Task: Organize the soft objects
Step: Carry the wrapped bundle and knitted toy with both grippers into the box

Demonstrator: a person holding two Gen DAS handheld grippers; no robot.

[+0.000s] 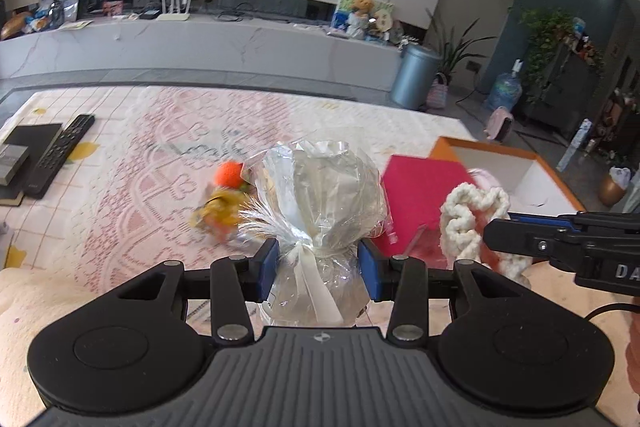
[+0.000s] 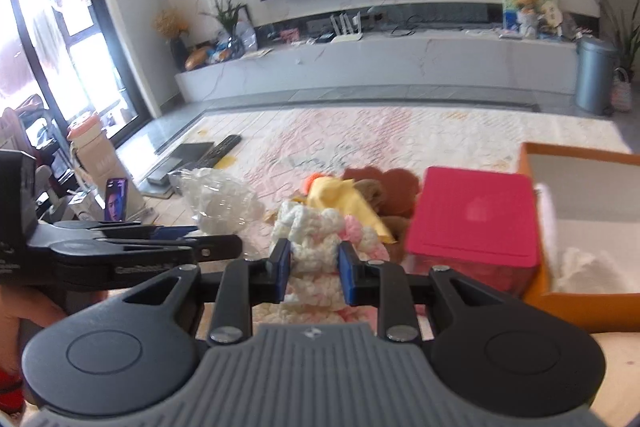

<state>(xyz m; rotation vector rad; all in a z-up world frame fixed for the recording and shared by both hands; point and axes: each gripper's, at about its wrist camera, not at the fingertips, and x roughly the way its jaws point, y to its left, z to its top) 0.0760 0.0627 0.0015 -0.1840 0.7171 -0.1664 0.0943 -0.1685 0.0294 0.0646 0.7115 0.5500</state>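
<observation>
- Left gripper (image 1: 319, 269): blue pads clenched on the tied neck of a clear cellophane bag (image 1: 320, 195), right where a cream ribbon (image 1: 316, 283) cinches it. Bag is held up off the rug (image 1: 160, 131), its puffed body pointing away from the camera.
- Right gripper (image 2: 314, 269): closed on a cream-and-pink chunky-yarn toy (image 2: 316, 239) (knit loops bulge out either side of the pads). In the left wrist view the same toy hangs from the gripper's tip at the frame's right side, just beside the bag.
- On the rug behind the bag: an orange ball (image 1: 228, 174) w/ a yellow plush (image 1: 218, 213) touching it – blurred, can't tell what the plush is.
- Pink box (image 2: 472, 219) sits near the rug's right edge, its right side against an orange-rimmed open box (image 2: 576, 163) w/ something white inside.
- Brown plush (image 2: 384, 191) lies between the yellow one and the pink box, touching the box's left side.
- Remote (image 1: 60, 155) and a dark flat item (image 1: 28, 139) near the rug's far-left corner, well apart from the toys.
</observation>
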